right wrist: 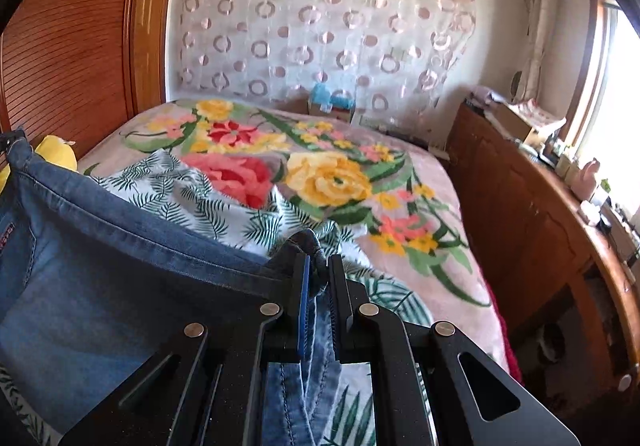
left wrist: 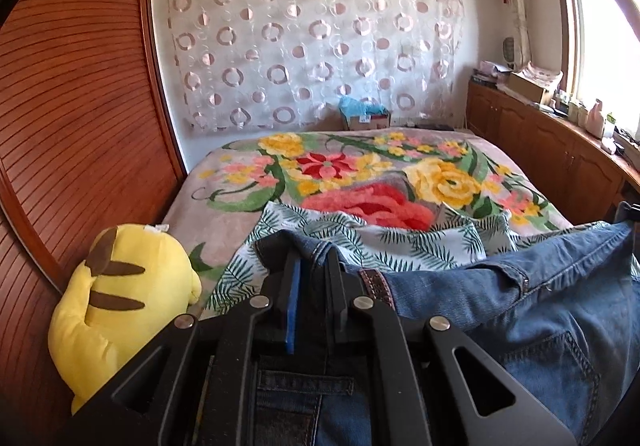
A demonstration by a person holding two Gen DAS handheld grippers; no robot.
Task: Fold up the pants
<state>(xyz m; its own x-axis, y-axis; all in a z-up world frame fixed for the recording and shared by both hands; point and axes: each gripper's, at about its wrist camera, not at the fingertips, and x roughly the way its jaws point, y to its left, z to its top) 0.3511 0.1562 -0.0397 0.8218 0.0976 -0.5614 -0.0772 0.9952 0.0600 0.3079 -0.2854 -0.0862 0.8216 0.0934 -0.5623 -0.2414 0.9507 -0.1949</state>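
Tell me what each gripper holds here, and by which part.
Both hold the jeans: the left gripper is shut on one end of the waistband, the right gripper on the other.

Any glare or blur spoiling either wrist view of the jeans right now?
Left wrist view: window blown out at right, jeans evenly lit and sharp. Right wrist view: window overexposed, cabinet and bedspread slightly motion-smeared, strong fisheye bending at the edges.
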